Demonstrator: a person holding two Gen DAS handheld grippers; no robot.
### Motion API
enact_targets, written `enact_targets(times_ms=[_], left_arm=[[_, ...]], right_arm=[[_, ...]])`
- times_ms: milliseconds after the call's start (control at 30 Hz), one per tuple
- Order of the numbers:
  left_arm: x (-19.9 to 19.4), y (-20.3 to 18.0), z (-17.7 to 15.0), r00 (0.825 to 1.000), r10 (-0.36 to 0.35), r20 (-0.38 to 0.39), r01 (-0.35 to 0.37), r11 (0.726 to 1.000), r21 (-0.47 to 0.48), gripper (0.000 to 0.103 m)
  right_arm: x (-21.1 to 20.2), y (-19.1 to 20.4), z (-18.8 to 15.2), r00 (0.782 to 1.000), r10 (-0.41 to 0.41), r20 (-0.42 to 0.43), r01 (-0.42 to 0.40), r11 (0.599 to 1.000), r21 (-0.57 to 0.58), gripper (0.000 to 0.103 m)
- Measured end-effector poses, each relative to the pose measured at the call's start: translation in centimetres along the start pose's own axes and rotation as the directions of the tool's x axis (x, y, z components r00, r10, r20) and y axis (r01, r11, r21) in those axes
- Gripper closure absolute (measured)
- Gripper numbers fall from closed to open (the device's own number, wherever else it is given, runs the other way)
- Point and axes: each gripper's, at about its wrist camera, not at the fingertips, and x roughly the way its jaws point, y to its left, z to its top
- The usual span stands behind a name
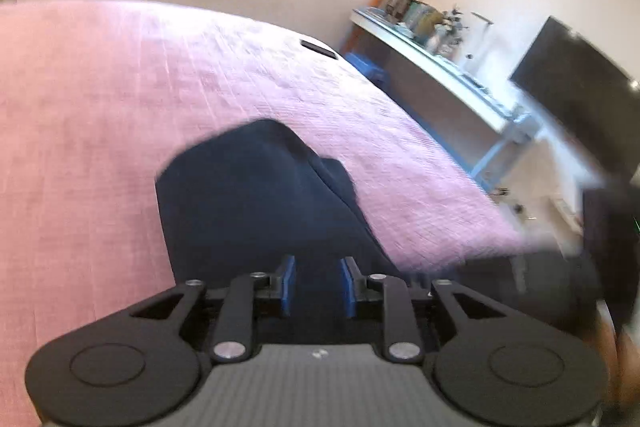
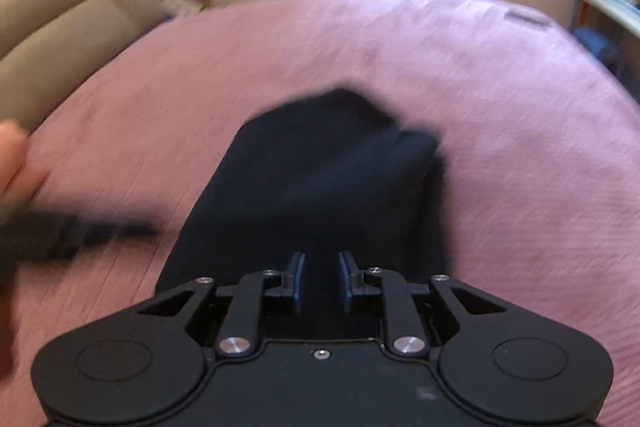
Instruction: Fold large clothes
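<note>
A dark navy garment lies folded into a long narrow shape on the pink bedspread, running away from both cameras. My left gripper hovers over its near end, blue pads apart, only cloth showing beneath the gap. In the right wrist view the same garment stretches ahead, its far end bunched. My right gripper stands open above the near end, nothing pinched. A blurred dark shape with a hand at the left edge is the left gripper.
The pink bedspread spreads wide on all sides. A beige padded headboard stands left. A cluttered white desk, a black screen and a blue bin stand past the bed's right edge. A small dark item lies far off.
</note>
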Motion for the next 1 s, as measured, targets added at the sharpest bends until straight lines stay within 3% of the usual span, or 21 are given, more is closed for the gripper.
enact_targets(times_ms=[33,100,133,200,267,300,333,400,500,567,600,633,700,800,900,967,1000], left_arm=[[1.4,0.2,0.2,1.000,-0.013,-0.004,0.013,1.000,0.000,0.077],[4.5,0.6,-0.6,0.994,-0.033,-0.105,0.032,0.999,-0.011,0.079],[5.8,0.8,-1.5,0.988,-0.012,-0.157,0.012,1.000,-0.001,0.080],[5.2,0.8,-3.2,0.987,-0.001,-0.159,0.004,1.000,0.015,0.081],[3.6,0.9,-3.9,0.987,-0.019,-0.161,0.016,1.000,-0.023,0.081],[2.8,0.8,-4.3,0.987,-0.015,-0.161,0.008,0.999,-0.040,0.082],[2.1,0.7,-4.7,0.987,-0.016,-0.163,0.009,0.999,-0.046,0.082],[1.3,0.0,-5.6,0.985,-0.002,-0.173,-0.001,1.000,-0.020,0.082],[0.6,-0.2,-7.4,0.973,0.010,-0.230,-0.010,1.000,0.001,0.082],[-0.1,0.0,-8.2,0.972,0.004,-0.234,-0.010,1.000,-0.023,0.082],[-0.3,0.2,-8.2,0.972,0.002,-0.235,-0.011,0.999,-0.038,0.082],[-0.4,0.2,-8.2,0.972,0.005,-0.237,-0.017,0.999,-0.051,0.082],[-1.0,0.0,-8.0,0.968,0.028,-0.250,-0.037,0.999,-0.029,0.083],[-2.4,-0.3,-8.1,0.965,0.035,-0.260,-0.047,0.998,-0.037,0.079],[-3.0,0.3,-7.6,0.969,0.024,-0.248,-0.045,0.996,-0.080,0.068],[-2.7,0.3,-7.2,0.970,0.043,-0.239,-0.061,0.996,-0.071,0.064],[-2.6,0.4,-7.1,0.969,0.053,-0.241,-0.071,0.995,-0.064,0.064]], right_arm=[[1.2,0.0,-1.0,0.998,-0.039,-0.039,0.039,0.999,-0.013,0.083],[3.3,-1.7,-3.0,0.988,-0.092,-0.123,0.095,0.995,0.014,0.085],[3.6,-2.8,-4.1,0.985,-0.091,-0.149,0.097,0.995,0.031,0.095],[2.3,-4.2,-5.1,0.989,-0.034,-0.145,0.043,0.997,0.065,0.097],[1.0,-3.9,-5.4,0.984,-0.077,-0.163,0.079,0.997,0.008,0.096],[0.5,-3.7,-5.6,0.981,-0.100,-0.167,0.099,0.995,-0.016,0.082],[0.2,-4.0,-5.5,0.981,-0.097,-0.169,0.097,0.995,-0.009,0.078],[-0.7,-4.6,-5.1,0.982,-0.091,-0.168,0.098,0.995,0.034,0.078],[-2.4,-4.7,-3.4,0.990,-0.107,-0.092,0.112,0.992,0.061,0.075],[-3.1,-5.3,-2.0,0.994,-0.102,-0.044,0.106,0.988,0.111,0.052],[-3.1,-6.0,-1.3,0.995,-0.097,-0.030,0.100,0.986,0.136,0.033],[-3.3,-6.5,-0.9,0.995,-0.096,-0.020,0.098,0.983,0.156,0.028],[-3.2,-7.4,-0.2,0.996,-0.084,-0.030,0.089,0.978,0.190,0.027],[-3.2,-8.0,0.6,1.000,-0.003,-0.019,0.008,0.970,0.243,0.027],[-2.7,-5.6,2.1,0.995,0.053,0.085,-0.068,0.980,0.187,0.028],[-1.3,-3.6,3.1,0.991,0.081,0.106,-0.094,0.987,0.127,0.050],[-0.2,-3.2,3.5,0.993,0.092,0.074,-0.100,0.989,0.107,0.078]])
